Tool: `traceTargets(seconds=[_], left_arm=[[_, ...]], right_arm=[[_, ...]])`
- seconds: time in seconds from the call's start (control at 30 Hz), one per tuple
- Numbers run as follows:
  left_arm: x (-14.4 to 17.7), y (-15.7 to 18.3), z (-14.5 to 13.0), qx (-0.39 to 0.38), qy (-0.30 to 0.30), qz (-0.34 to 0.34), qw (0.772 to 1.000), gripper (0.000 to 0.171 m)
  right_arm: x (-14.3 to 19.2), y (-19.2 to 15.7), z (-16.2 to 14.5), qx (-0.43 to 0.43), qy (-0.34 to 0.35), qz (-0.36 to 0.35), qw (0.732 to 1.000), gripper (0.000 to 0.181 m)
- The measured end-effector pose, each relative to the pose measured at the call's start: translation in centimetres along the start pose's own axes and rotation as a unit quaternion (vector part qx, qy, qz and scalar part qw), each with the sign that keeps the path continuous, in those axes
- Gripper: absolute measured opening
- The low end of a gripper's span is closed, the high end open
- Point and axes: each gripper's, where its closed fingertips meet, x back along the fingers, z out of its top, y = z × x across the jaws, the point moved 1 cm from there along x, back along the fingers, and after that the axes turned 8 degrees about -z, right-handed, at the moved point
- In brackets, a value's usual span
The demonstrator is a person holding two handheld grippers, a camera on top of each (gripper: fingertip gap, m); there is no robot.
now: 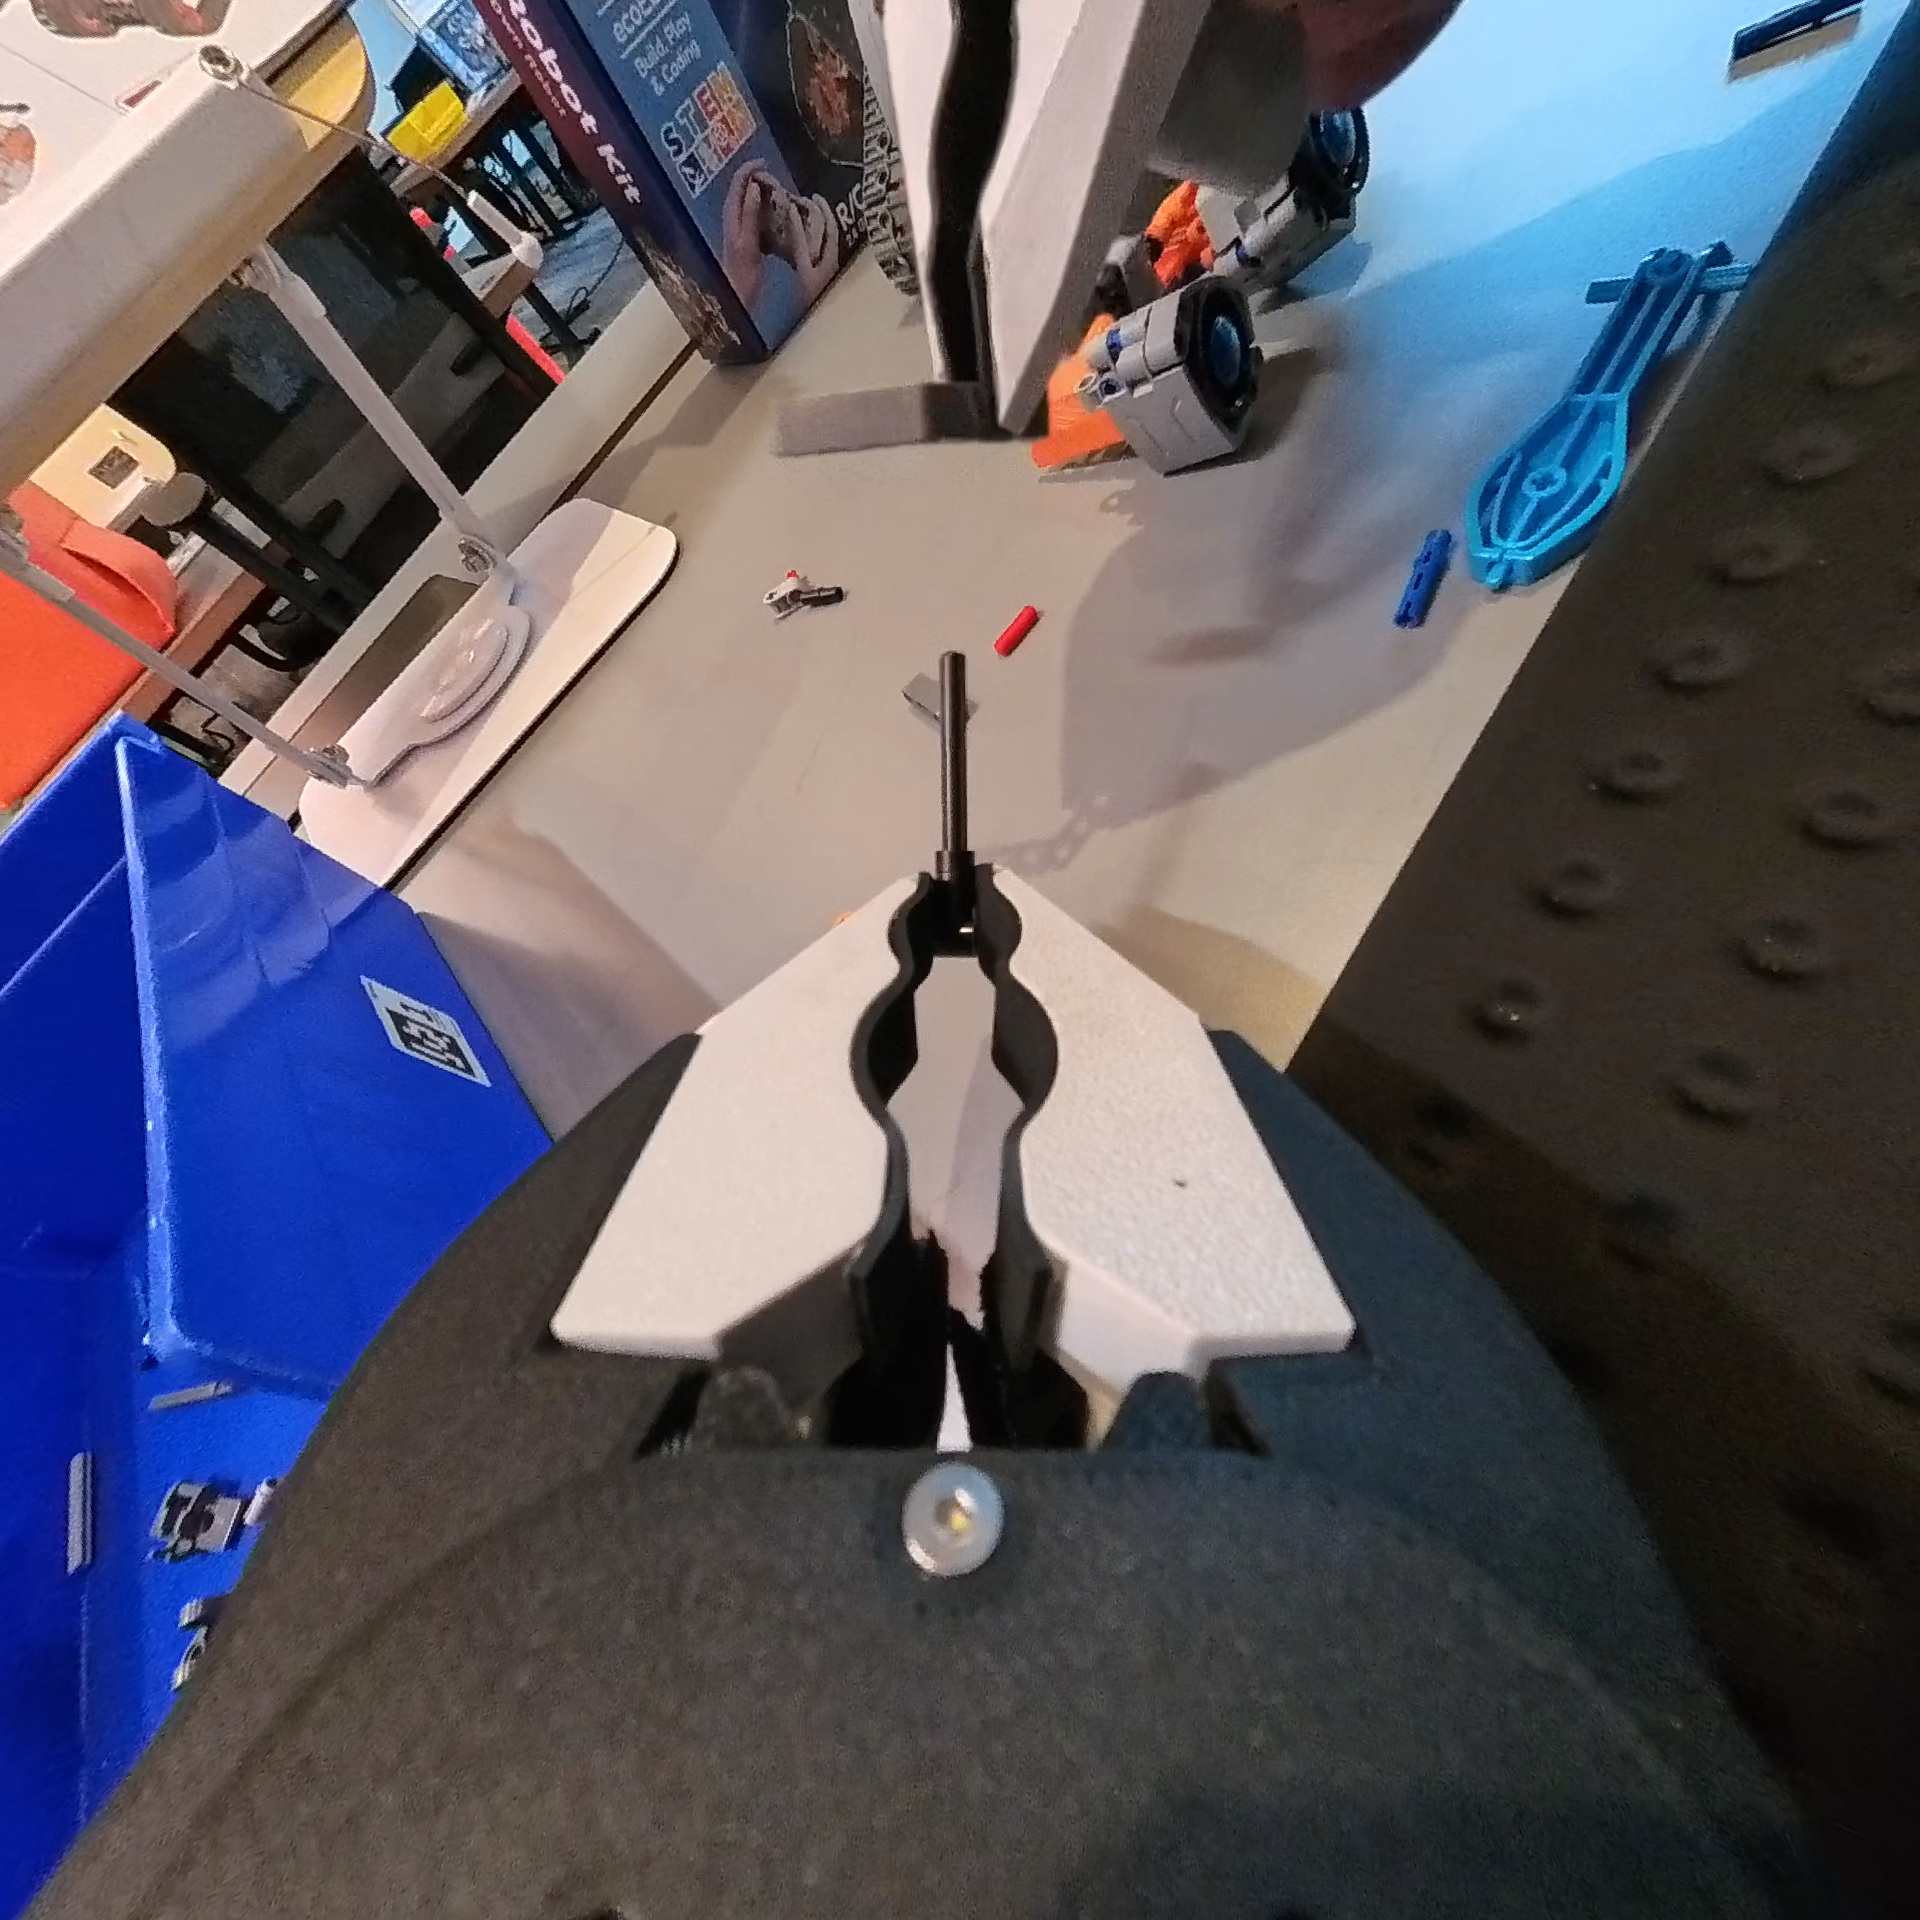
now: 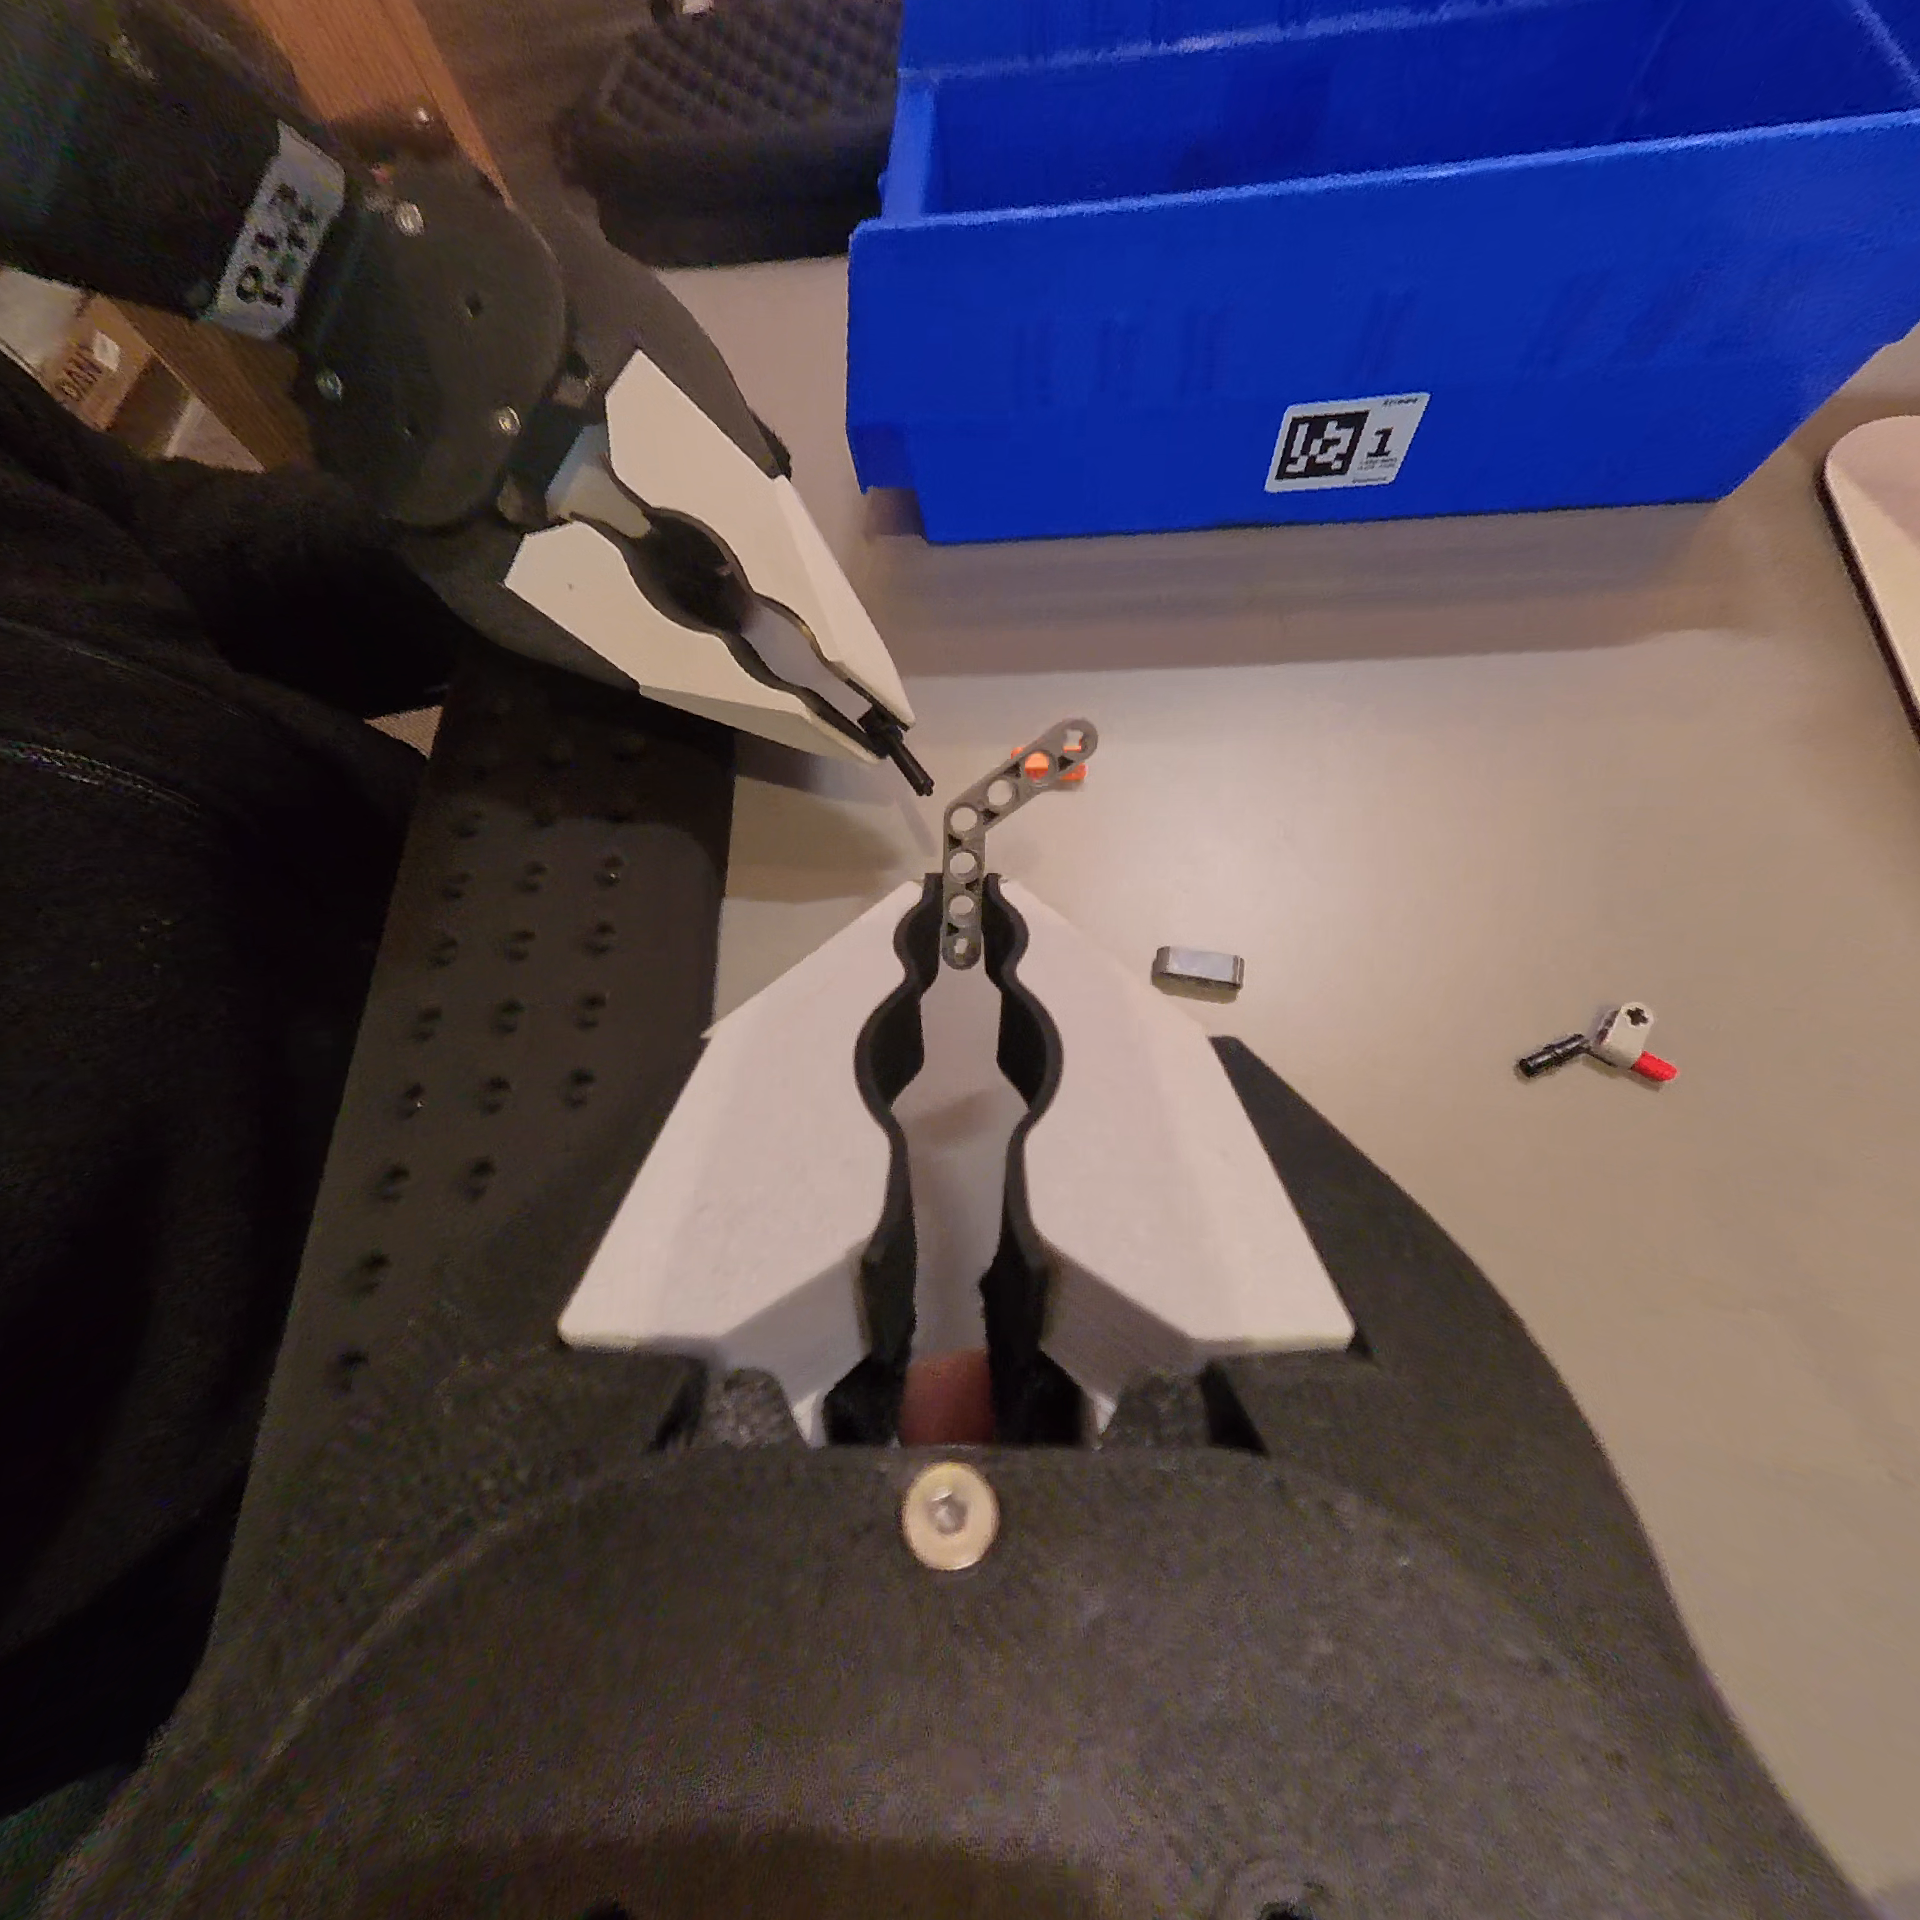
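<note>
Right hand-held gripper [image 2: 961,883] clamps grey angled beam [image 2: 992,831], orange pin in far end. Left hand-held gripper [image 1: 954,894] pinches black axle [image 1: 952,758], tip just beside beam, apart. Blue bin [image 2: 1351,312] at counter's far edge.

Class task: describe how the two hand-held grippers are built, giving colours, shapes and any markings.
Each gripper has a rough black body with a silver screw at its centre. Two white wedge-shaped fingers taper to a point, lined inside with wavy black pads. In the right wrist view the left gripper shows a round black plate with small screws and a white printed tag behind it.
</note>
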Motion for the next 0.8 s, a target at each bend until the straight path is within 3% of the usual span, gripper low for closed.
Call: traceTargets(seconds=[0.3, 0.8], left_arm=[[0.3, -0.3, 0.6, -0.004, 0.01, 0.014, 1.0, 0.005], [1.2, -1.0, 5.0, -0.109, 0.007, 0.064, 0.992, 0.005]], right_arm=[[0.8, -0.4, 1.9, -0.059, 0.075, 0.031, 0.995, 0.004], [3.5, 0.1, 3.8, -0.213, 0.218, 0.14, 0.942, 0.004]])
